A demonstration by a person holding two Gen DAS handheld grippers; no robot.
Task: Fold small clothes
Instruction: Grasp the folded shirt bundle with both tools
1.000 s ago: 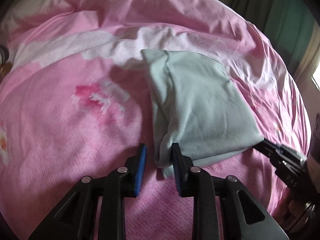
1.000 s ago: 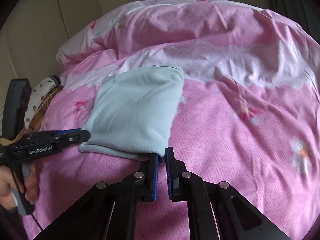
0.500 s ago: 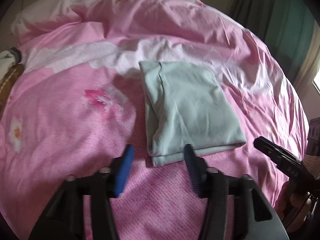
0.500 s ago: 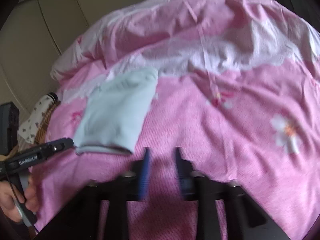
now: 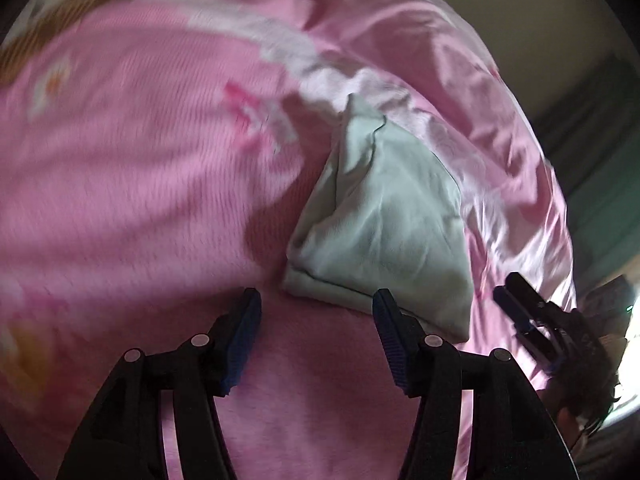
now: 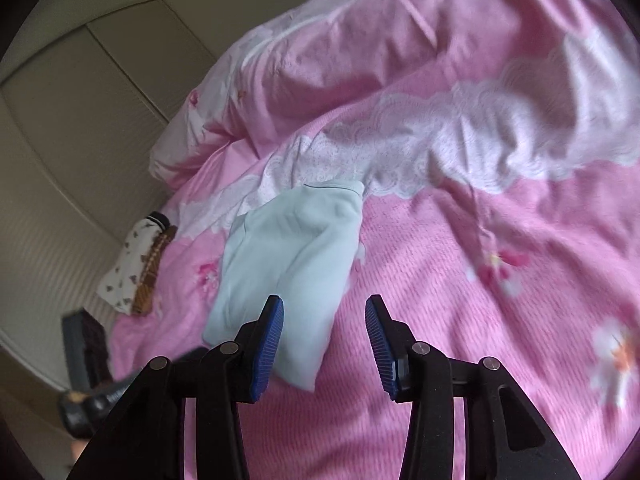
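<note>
Garment: the pale mint-green folded cotton garment point(image 5: 384, 220) lies flat on the pink floral quilted bedspread point(image 5: 132, 184), its far edge against the bedspread's white lace-printed band point(image 6: 432, 140); it reads as a compact folded rectangle.
Left gripper: the left gripper point(image 5: 316, 340) hovers at the garment's near-left corner, jaws apart, blue ribbed pads point(image 5: 244, 332) bare; nothing is between them. Its jaws have just been opening and now stand released.
Right gripper: the right gripper point(image 6: 324, 344) hangs over the garment's near-right corner, jaws likewise just opened and released; the left pad overlaps the cloth in view, but no fabric is pinched.
Stage (judgement): the fold looks finished and let go; both tools appear to be backing off.
Risk 1: an open pad so close to the near edge could snag the top layer and drag the fold open.
Risk 2: the bedspread is soft and rumpled, so pressing beside the garment could tilt the stack and slide its layers apart.
Risk 3: the left view is motion-blurred, so edge positions are uncertain there.
Containers: a brown woven basket point(image 6: 150, 276) sits at the far-left bed edge, a white printed cloth point(image 6: 128, 264) draped over its rim; its inside is not visible.
</note>
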